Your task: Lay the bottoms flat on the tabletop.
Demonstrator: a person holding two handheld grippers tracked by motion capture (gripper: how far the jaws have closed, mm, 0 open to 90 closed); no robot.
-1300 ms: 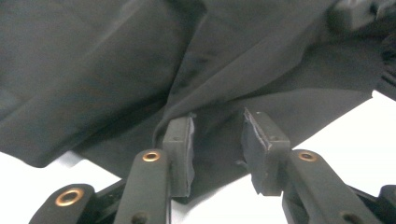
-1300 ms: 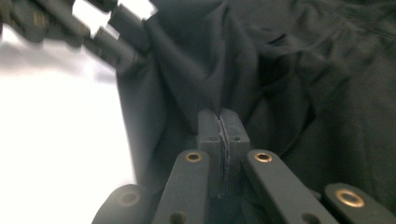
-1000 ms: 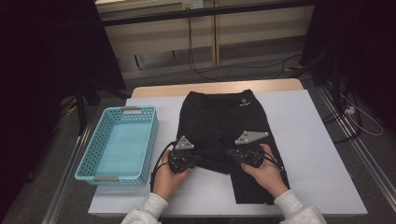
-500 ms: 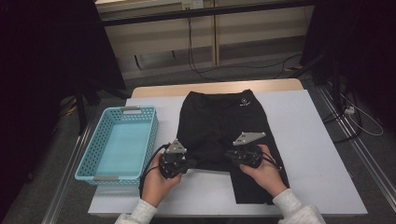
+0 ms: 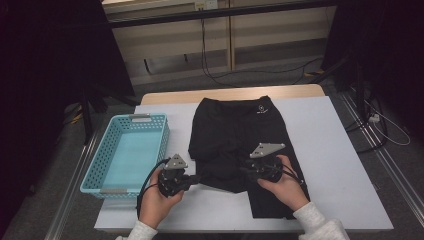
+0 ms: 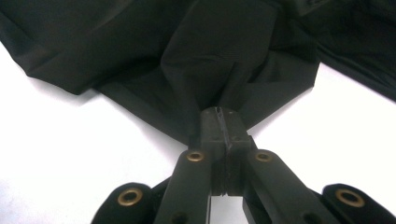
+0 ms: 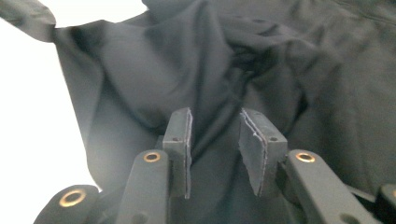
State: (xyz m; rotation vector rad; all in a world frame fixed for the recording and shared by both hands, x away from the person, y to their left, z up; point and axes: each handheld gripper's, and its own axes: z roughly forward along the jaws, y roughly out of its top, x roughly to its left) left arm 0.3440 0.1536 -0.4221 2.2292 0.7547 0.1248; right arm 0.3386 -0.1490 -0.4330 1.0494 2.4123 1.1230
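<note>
A pair of black shorts point(image 5: 240, 135) lies spread on the white table point(image 5: 340, 165) at the centre of the high view, its waistband with a small white logo toward the top of the frame and one leg running down toward the lower right. The left gripper point(image 5: 192, 180), held in the person's left hand point(image 5: 155, 202) at lower centre-left of that view, has its jaws pressed together on a fold of the shorts' lower left edge; in the left gripper view the left gripper point(image 6: 223, 122) pinches the cloth at mid-frame, and the fabric rises from the pinch in a taut, gathered ridge toward the top of the frame, with white table showing to both sides. The right gripper point(image 5: 247, 170), held in the right hand point(image 5: 285, 187) at lower centre-right of the high view, rests over the shorts near the crotch area. In the right gripper view the right gripper point(image 7: 215, 140) stands with its jaws parted, having just been opening; crumpled black cloth lies beneath and between them, and the pads do not press on it. A light blue perforated basket point(image 5: 100, 172) sits on the left part of the table, just beside the shorts' left edge and apart from both grippers. Black cables trail from each gripper toward the bottom of the frame.
</note>
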